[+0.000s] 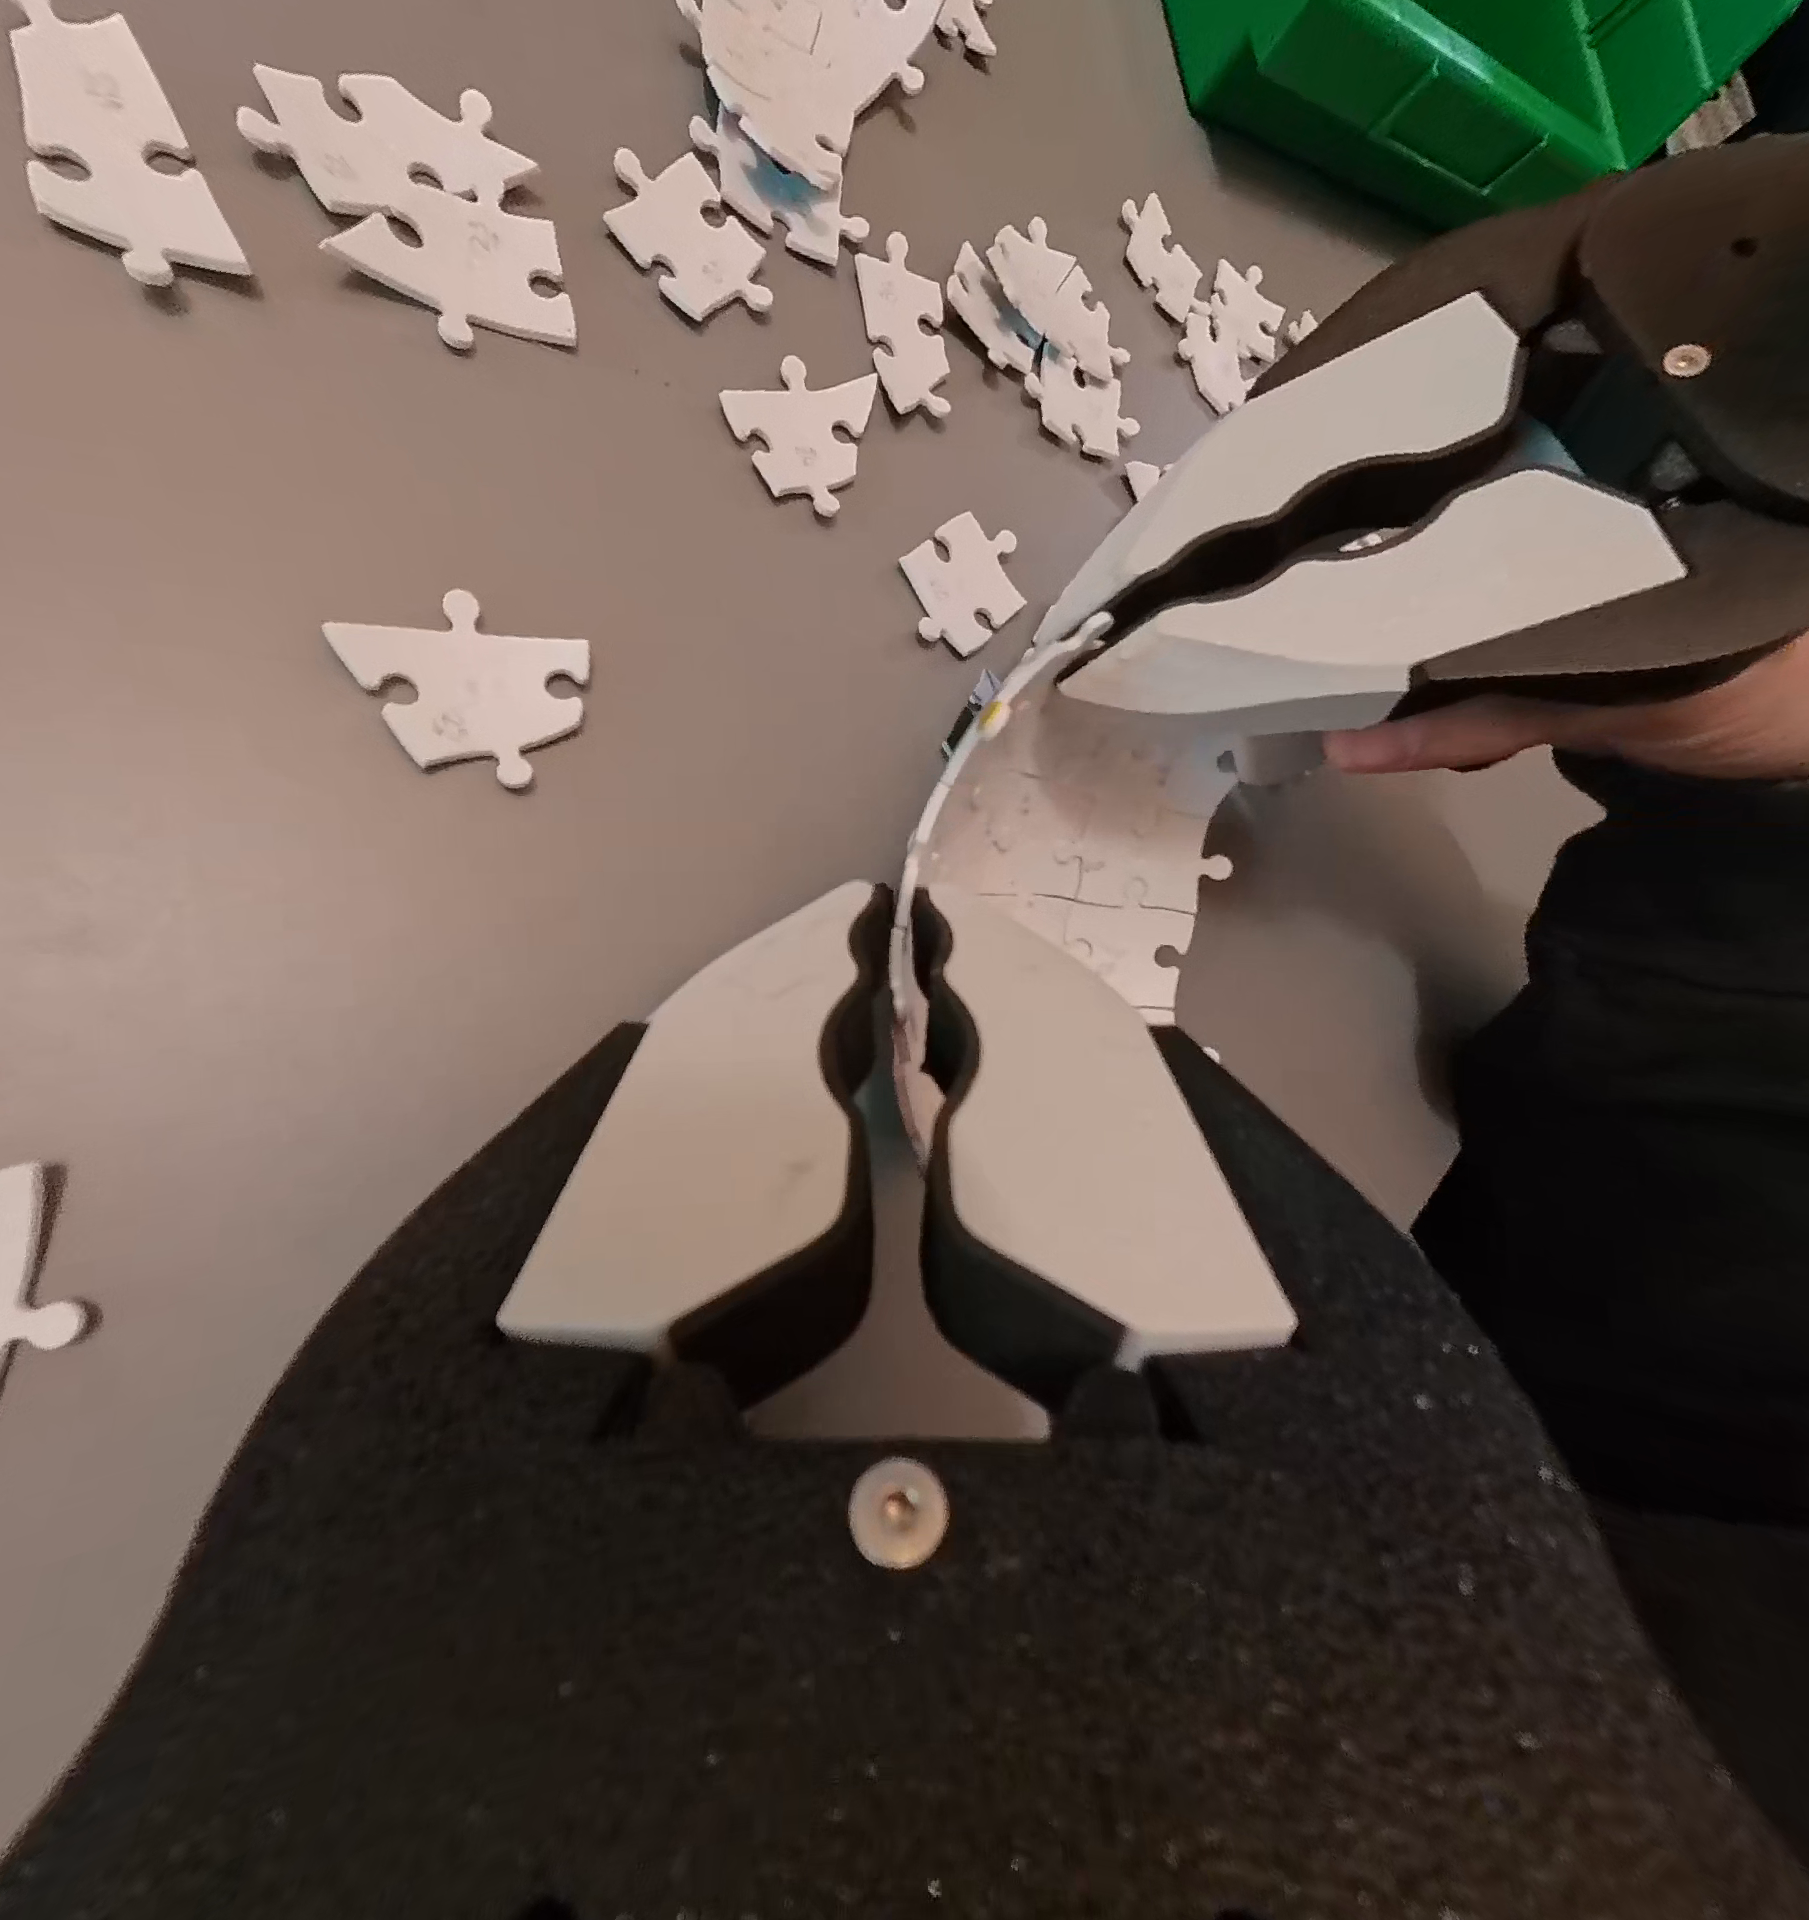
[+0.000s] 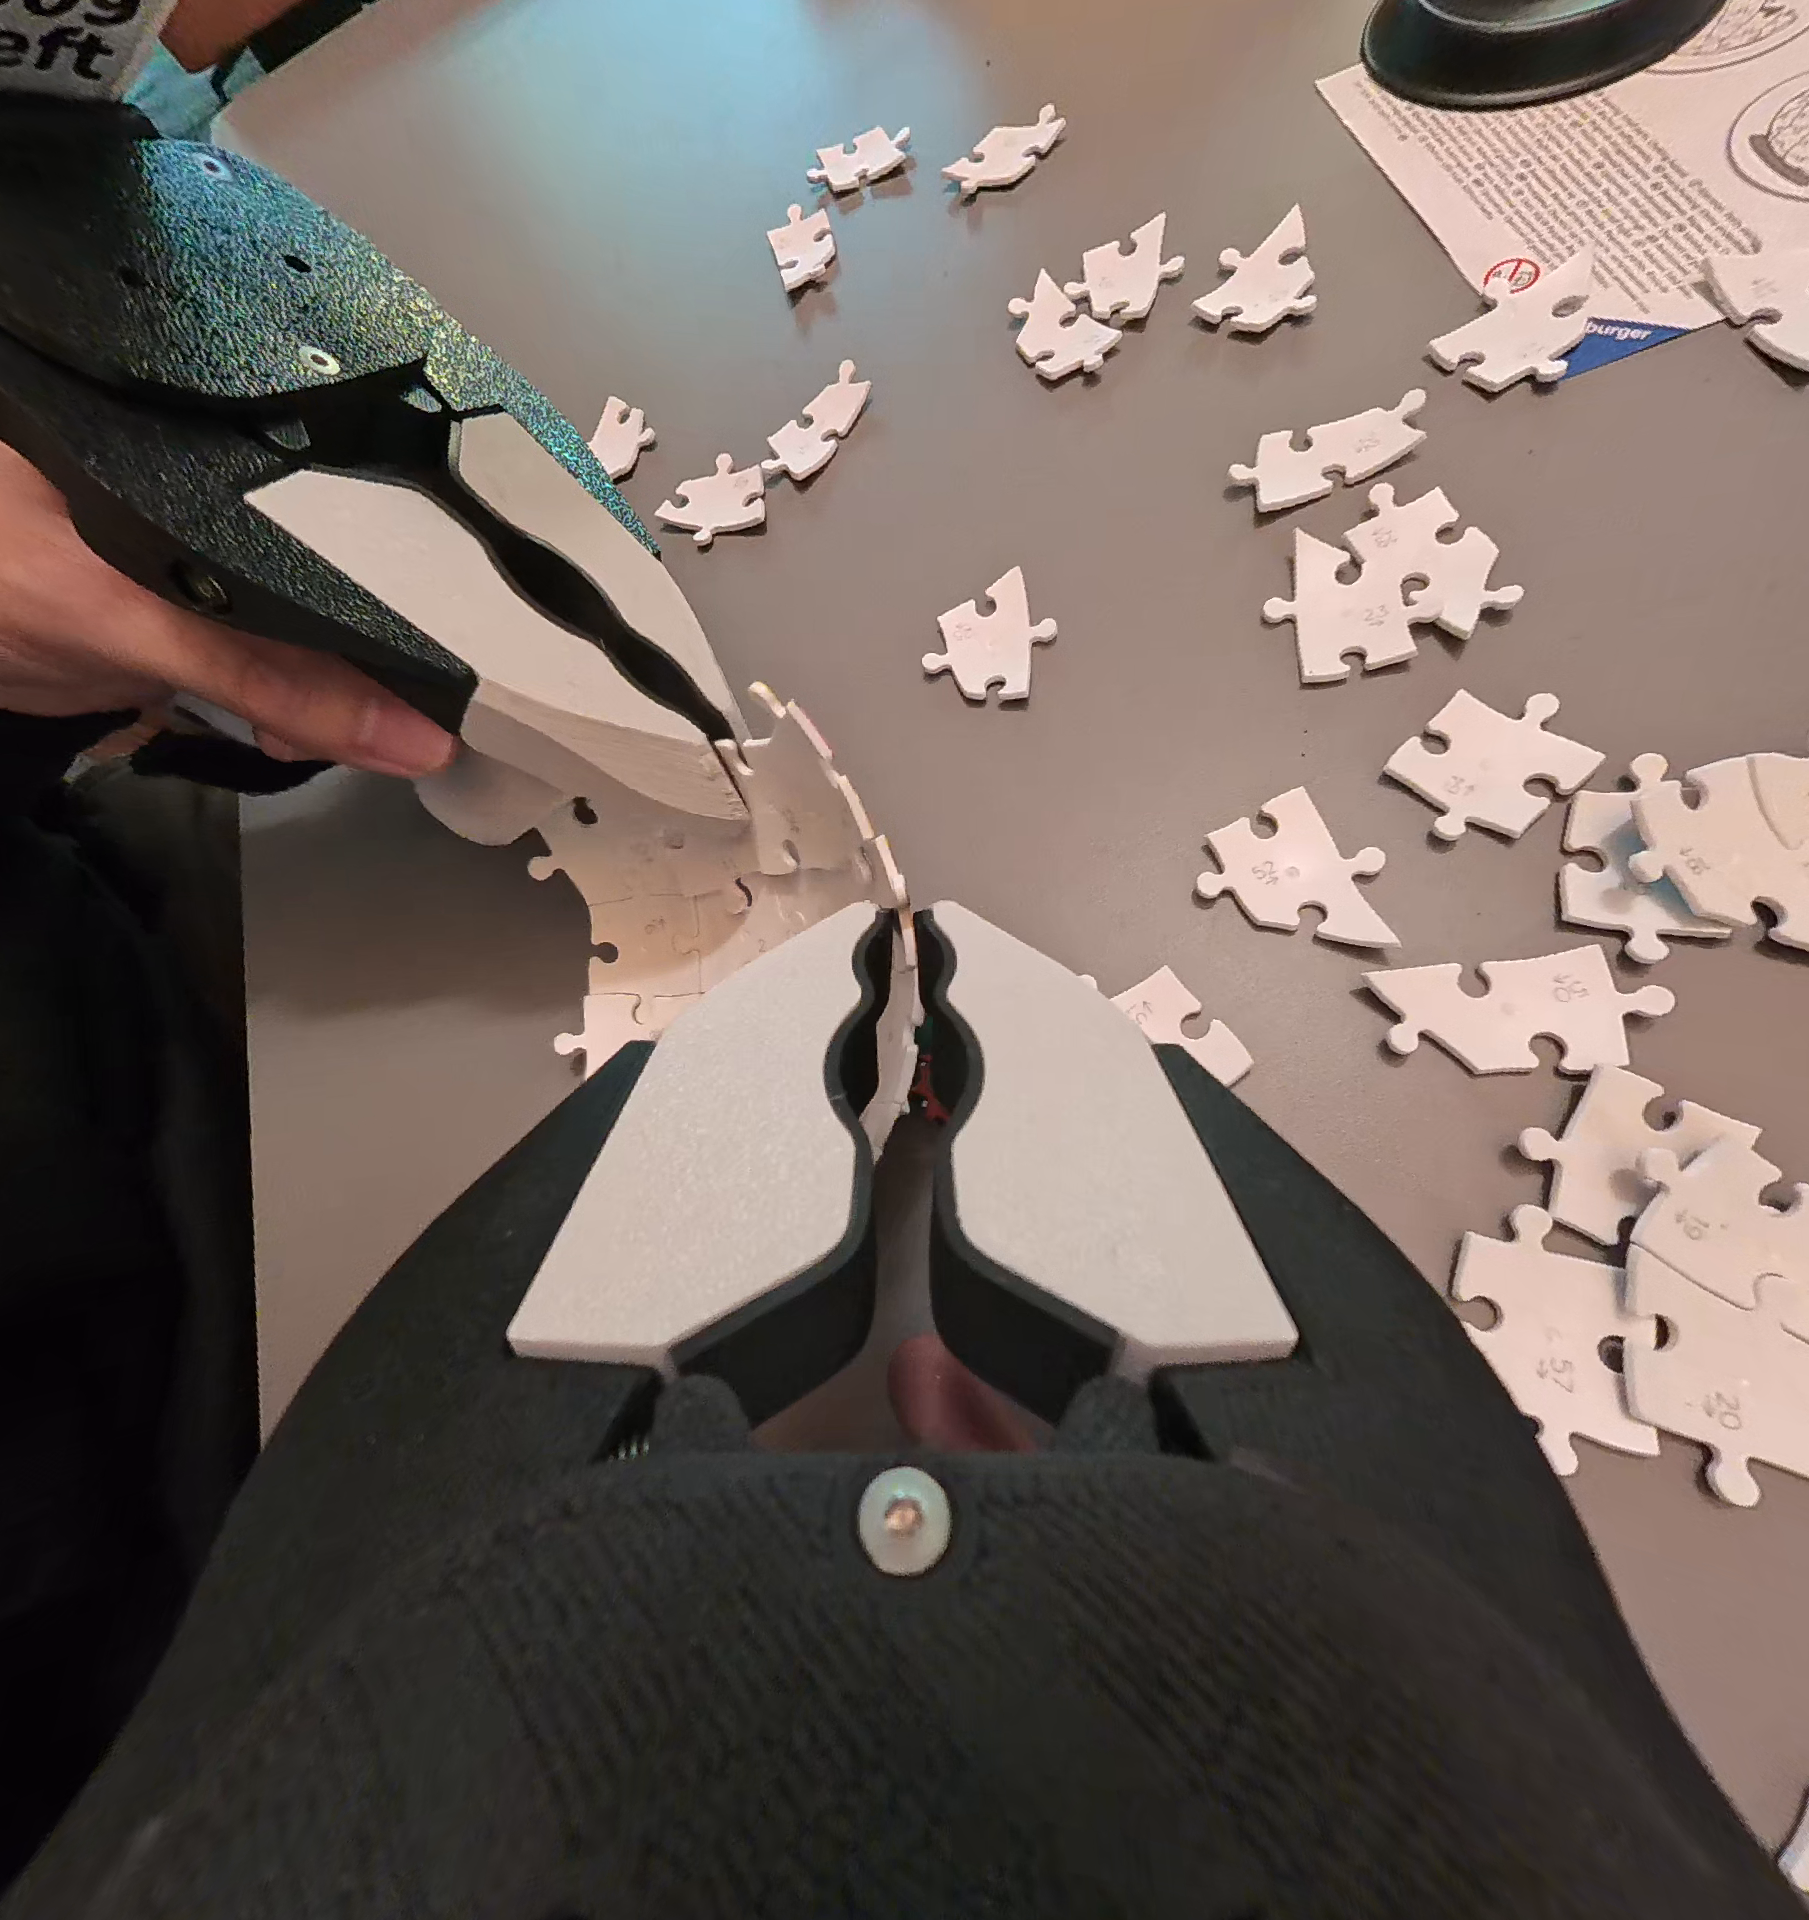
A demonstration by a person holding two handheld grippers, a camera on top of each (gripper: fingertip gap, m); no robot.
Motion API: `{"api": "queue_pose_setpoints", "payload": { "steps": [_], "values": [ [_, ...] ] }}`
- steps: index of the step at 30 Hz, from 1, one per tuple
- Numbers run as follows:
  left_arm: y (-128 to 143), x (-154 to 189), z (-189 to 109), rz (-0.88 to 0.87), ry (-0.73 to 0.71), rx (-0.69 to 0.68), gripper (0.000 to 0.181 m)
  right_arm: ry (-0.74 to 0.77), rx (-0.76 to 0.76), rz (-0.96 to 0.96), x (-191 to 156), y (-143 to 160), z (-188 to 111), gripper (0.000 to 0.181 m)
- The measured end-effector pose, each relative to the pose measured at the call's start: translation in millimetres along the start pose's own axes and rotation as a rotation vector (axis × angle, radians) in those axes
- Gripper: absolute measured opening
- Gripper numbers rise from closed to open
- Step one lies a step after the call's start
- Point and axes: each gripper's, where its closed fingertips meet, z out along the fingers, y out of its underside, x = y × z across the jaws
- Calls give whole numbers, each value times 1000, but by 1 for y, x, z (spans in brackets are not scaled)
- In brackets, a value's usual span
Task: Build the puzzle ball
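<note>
A curved, partly built shell of the puzzle ball (image 1: 1097,883), made of white interlocked pieces, is held above the grey table between both grippers. My left gripper (image 1: 905,909) is shut on the shell's lower edge. My right gripper (image 1: 1076,634) comes in from the upper right and is shut on the shell's far end. In the right wrist view the right gripper (image 2: 910,920) pinches the shell (image 2: 671,914) edge-on, and the left gripper (image 2: 734,758) clamps its other end from the upper left. The shell's inner white side faces both cameras.
Several loose white puzzle pieces (image 1: 464,696) lie scattered over the table (image 1: 204,935), also in the right wrist view (image 2: 1295,873). A green bin (image 1: 1451,94) stands at the back. A printed instruction sheet (image 2: 1565,177) lies under a black object (image 2: 1523,42). A hand (image 2: 204,675) grips the left tool. One gripper's finger ends stand about 5 cm off the other's. The black object (image 2: 1523,42) is about equally far from each gripper, around 30 cm.
</note>
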Motion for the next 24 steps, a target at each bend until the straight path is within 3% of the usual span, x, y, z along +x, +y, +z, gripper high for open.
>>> {"api": "queue_pose_setpoints", "payload": {
  "steps": [24],
  "values": [
    [-4,-5,1,108,-116,45,5,20,13,3,2,-3,-2,4]
  ]
}}
